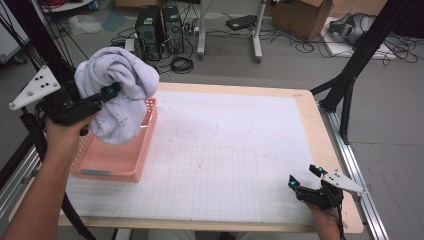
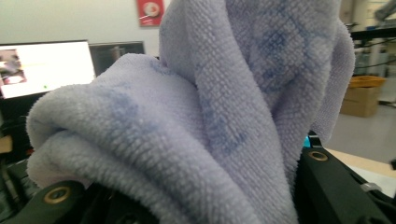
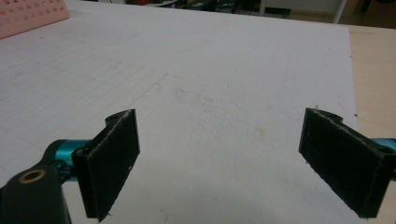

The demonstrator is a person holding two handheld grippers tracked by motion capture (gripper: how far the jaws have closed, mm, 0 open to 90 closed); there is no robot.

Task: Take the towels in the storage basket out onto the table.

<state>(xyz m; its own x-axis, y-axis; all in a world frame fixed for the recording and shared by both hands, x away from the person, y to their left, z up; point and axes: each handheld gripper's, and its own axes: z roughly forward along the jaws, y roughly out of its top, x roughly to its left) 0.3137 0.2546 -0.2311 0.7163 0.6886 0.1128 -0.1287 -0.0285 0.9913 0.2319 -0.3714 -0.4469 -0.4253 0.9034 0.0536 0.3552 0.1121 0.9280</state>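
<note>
Towel point(image 1: 117, 82), pale lavender with faint blue prints, hung bunched in the air above the far end of the pink basket point(image 1: 131, 159), at the table's left side. The left gripper point(image 1: 102, 96) was clamped on its folds, and the lower drape reached down toward the basket's far wall (whether it touched the rim could not be told from the high view). In the left gripper view the towel point(image 2: 196, 116) bulged between the black jaws and hid their pads, along with most of the room behind.

What lay in the basket under the cloth was hidden; the near part of its floor showed bare.

To the right, the white gridded mat point(image 1: 225, 150) lay open all the way to the table's point(image 1: 320, 125) wooden edge. The right gripper point(image 1: 304, 176) rested low at the near right corner, well apart from the towel, its jaws standing wide with nothing between them; in its own view the pads point(image 3: 112, 158) framed bare mat.
</note>
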